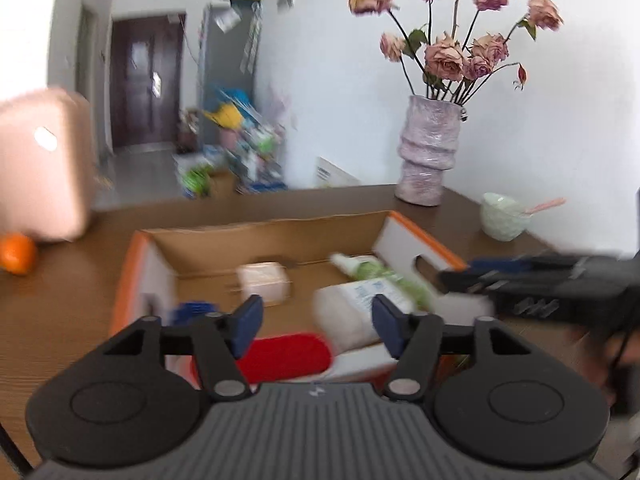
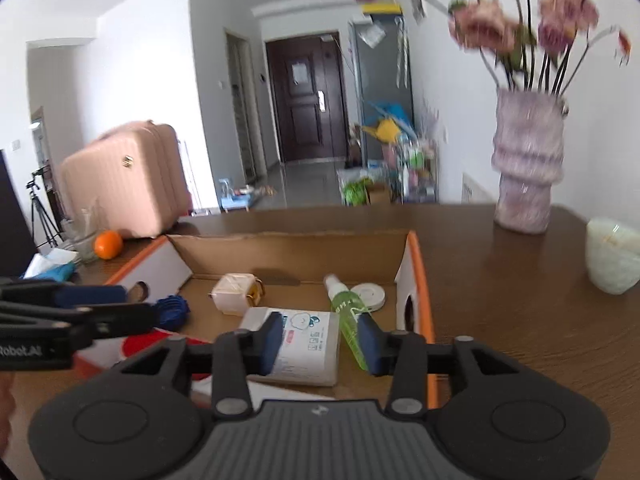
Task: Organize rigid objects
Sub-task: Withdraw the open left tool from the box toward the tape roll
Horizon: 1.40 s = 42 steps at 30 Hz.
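An open cardboard box (image 2: 288, 252) with orange-edged flaps sits on the brown table. In it lie a white packet with blue print (image 2: 304, 344), a green spray bottle (image 2: 348, 312), a small white box (image 2: 236, 294), a white round lid (image 2: 370, 294), a blue ridged object (image 2: 172, 310) and a red-and-white item (image 1: 284, 354). My left gripper (image 1: 318, 324) is open and empty above the box's near edge. My right gripper (image 2: 322, 340) is open and empty above the white packet. The box (image 1: 256, 236) and packet (image 1: 352, 312) show blurred in the left wrist view.
A pink vase of dried roses (image 2: 528, 168) and a pale green bowl (image 2: 612, 256) stand on the table to the right. An orange (image 2: 108, 245) and a pink suitcase (image 2: 124, 180) are at the left. The other gripper crosses each view's side (image 1: 540, 280).
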Tool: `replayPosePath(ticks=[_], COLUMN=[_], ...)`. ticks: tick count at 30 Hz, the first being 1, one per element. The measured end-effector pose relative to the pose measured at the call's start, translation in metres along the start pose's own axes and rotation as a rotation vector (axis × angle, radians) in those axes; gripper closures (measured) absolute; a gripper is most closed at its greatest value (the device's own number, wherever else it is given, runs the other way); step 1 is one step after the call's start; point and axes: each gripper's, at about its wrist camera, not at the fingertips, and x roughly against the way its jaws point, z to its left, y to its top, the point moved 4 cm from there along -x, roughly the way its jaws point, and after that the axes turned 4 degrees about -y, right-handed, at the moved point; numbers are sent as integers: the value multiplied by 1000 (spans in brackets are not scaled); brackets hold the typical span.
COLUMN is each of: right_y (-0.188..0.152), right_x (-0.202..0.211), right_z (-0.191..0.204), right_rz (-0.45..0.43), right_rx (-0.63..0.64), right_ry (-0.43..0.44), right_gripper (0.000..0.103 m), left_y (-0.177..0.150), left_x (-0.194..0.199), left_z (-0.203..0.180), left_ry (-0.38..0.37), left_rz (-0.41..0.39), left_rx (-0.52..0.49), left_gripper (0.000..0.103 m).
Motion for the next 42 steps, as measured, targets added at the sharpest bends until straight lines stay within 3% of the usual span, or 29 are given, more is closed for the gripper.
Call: replayPosePath(ticks=[3,11,17,22,33,42], right_y=[-5,-42,-74,-97,-109,-111], right_x=[35,118,164,184,201,167], right_z=[2,21,31,38,38,26], right_rz=[-32,-64,-80,-53,-81,-41], right_rx=[26,75,43,57,38,6], right_ry=[-10,-30,-66,-76,-94,-95], right_gripper=[50,40,38,37,32,31], left_y=[-15,-59,-107,-121,-123,-118], left_x=[37,118,153,169,163,125], left_z=[0,-12,-22,-27,-41,-39], left_ry=[41,121,162,177,130,110], left_rz=[-24,-67,-34,-25,-23,19], left_rx=[-44,-39,-43,-31,-36,9], left_gripper=[31,16,15,15,11,11])
